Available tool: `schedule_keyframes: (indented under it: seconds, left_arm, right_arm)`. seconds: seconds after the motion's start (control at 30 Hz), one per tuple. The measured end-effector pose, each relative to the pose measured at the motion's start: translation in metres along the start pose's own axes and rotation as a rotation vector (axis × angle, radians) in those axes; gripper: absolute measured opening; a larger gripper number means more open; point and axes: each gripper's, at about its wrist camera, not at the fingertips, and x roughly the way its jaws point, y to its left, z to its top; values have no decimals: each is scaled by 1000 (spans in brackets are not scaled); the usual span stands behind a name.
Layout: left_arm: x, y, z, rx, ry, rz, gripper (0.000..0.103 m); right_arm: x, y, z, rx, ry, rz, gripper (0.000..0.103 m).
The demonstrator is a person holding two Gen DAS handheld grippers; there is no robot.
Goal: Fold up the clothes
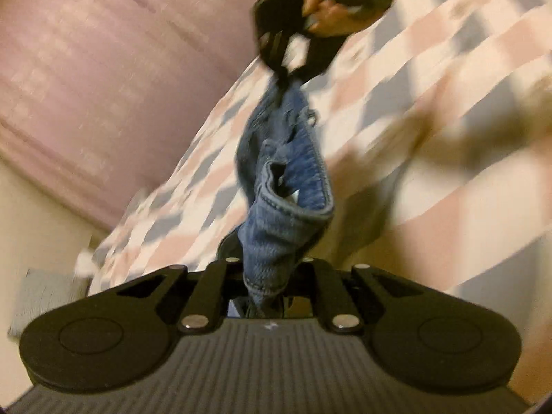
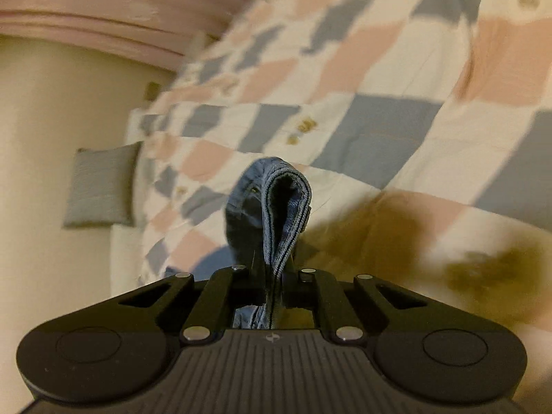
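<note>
Both grippers, left (image 1: 265, 265) and right (image 2: 274, 269), clamp the blue jeans (image 1: 286, 186) above the bed (image 1: 431, 110). You hold heavy, floppy denim; grip its thick hems.

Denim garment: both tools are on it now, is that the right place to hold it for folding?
Probably yes. The left tool and right tool each pinch the thick hemmed band of the denim garment at opposite ends, so it hangs between them above the checked quilt. That stitched edge looks unlikely to slip; come from above at its ends.
</note>
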Motion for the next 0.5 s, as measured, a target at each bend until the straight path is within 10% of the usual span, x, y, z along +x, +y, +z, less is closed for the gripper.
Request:
schedule_keyframes:
  seconds: [0.5]
  left_arm:
    - [-97,-321,231,-180,-3,-256,7]
  right_arm:
    - [-325,-199,-28,-37,-16,-248,7]
